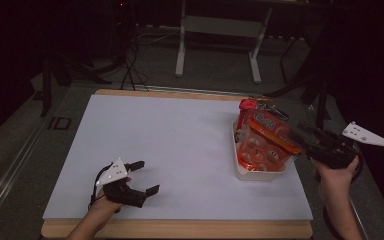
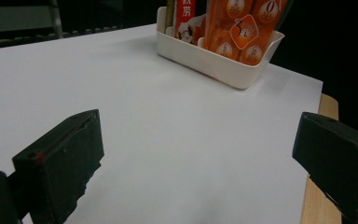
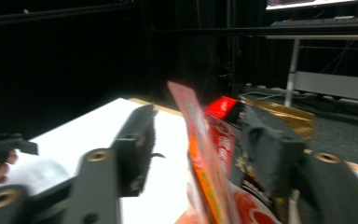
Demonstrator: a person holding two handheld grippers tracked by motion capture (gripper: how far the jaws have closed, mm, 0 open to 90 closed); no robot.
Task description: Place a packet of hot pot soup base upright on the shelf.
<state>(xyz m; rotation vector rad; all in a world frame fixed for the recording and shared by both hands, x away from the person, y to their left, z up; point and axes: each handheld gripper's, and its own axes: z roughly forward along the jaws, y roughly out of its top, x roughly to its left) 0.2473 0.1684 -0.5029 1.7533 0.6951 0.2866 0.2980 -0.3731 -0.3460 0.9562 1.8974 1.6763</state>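
White surface (image 1: 170, 150) lies bare beyond the idle, open left claw (image 1: 142, 177), while the orange packet (image 1: 267, 137) stands in the tub (image 1: 260, 174), unpressed between the open right claw's (image 1: 300, 142) jaws, so placing looks nearly done.

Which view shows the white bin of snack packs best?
The high view: the white bin sits whole at the table's right side, with the orange snack pack leaning out of it. The left gripper view shows its near wall farther off. The right gripper view shows blurred packs between its open jaws.
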